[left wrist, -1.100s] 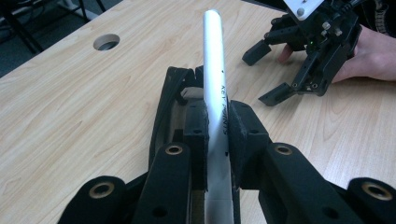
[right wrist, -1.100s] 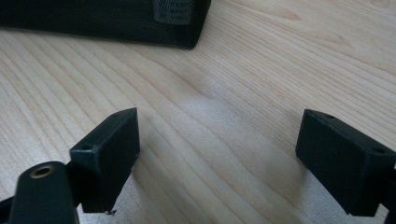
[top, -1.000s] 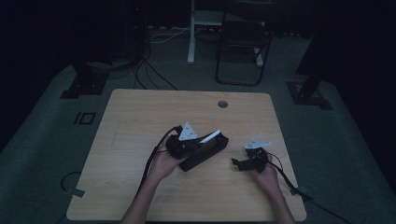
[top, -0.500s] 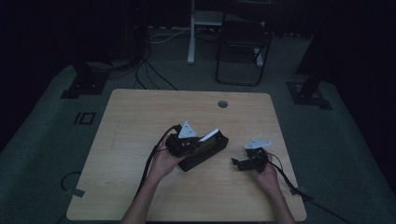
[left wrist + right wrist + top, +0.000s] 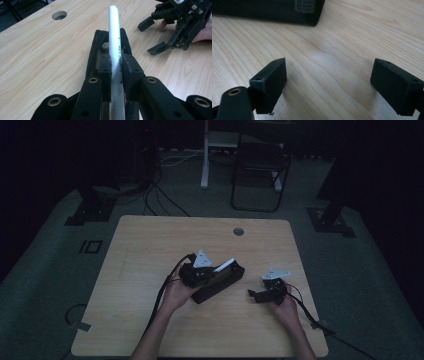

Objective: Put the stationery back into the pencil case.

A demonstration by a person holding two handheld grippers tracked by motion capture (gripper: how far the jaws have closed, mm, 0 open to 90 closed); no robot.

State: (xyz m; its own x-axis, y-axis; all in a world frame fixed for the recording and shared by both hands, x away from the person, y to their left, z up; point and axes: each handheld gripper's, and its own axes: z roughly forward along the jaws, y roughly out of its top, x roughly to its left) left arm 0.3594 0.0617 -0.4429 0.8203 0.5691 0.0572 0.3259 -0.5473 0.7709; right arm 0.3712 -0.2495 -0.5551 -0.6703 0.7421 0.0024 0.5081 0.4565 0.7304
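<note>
White tube (image 5: 115, 42) printed "KEY POINTS" sits clamped between my left gripper (image 5: 116, 68) pads, its far end pointing out over the open black pouch (image 5: 98, 50) lying on the table (image 5: 150, 250). In the high view the tube (image 5: 224, 266) slants up and right above the pouch (image 5: 220, 282), near table centre. Left jaws are closed tight on the tube's lower half. My right gripper (image 5: 328, 82) rests low over bare wood, jaws spread wide, nothing between them; a corner of the pouch (image 5: 274, 10) lies just ahead of it. From above, the right gripper (image 5: 256, 295) sits right of the pouch, apart from it. Round cable hole (image 5: 238, 231) near the far edge.
</note>
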